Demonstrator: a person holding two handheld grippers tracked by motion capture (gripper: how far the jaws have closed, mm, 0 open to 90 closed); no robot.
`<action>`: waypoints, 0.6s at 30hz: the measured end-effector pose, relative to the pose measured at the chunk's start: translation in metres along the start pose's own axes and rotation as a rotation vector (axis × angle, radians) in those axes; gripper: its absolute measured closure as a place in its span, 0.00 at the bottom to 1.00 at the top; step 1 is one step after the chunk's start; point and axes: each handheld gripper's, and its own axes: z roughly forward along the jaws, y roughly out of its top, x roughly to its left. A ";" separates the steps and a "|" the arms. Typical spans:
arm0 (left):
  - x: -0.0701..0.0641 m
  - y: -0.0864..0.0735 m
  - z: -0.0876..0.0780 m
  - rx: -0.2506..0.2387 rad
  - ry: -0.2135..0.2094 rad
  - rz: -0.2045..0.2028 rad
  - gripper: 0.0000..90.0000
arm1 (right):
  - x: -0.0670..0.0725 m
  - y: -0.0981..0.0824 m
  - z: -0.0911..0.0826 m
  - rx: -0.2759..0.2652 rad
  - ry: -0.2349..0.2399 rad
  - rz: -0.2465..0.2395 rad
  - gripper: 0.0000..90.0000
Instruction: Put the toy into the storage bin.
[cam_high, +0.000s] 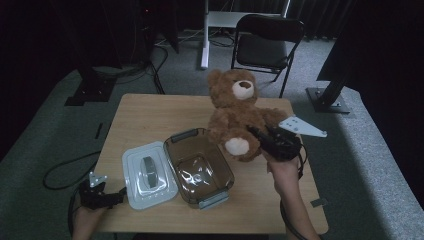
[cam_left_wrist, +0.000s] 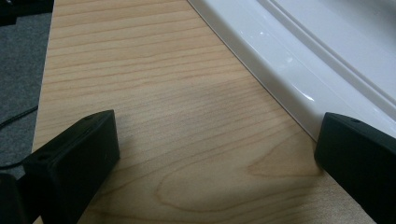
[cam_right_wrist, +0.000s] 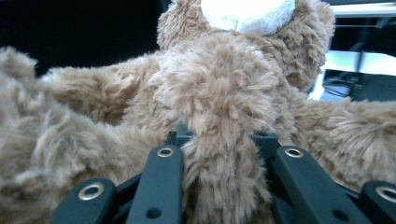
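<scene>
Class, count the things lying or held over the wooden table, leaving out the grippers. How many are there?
3: a brown plush teddy bear at the far right, a clear brownish plastic container in the middle, its white lid left of it.

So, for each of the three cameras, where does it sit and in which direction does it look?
High view: above the person's side, looking forward and down on the table; both forearms enter from below.
Left gripper view: rides the left gripper, facing the white lid; open black jaws show.
Right gripper view: rides the right gripper, facing the teddy bear clamped between its jaws.
Shared: the high view also shows the lid and bear.
</scene>
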 end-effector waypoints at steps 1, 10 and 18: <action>0.000 0.000 0.000 0.000 0.000 0.000 0.01 | 0.011 0.000 0.004 0.003 0.029 -0.005 0.80; 0.000 0.000 0.000 0.000 0.000 0.000 0.01 | 0.048 -0.024 0.034 0.088 0.118 -0.034 0.80; 0.000 0.000 0.000 0.000 0.000 0.001 0.01 | 0.055 -0.069 0.063 0.242 0.156 -0.034 0.78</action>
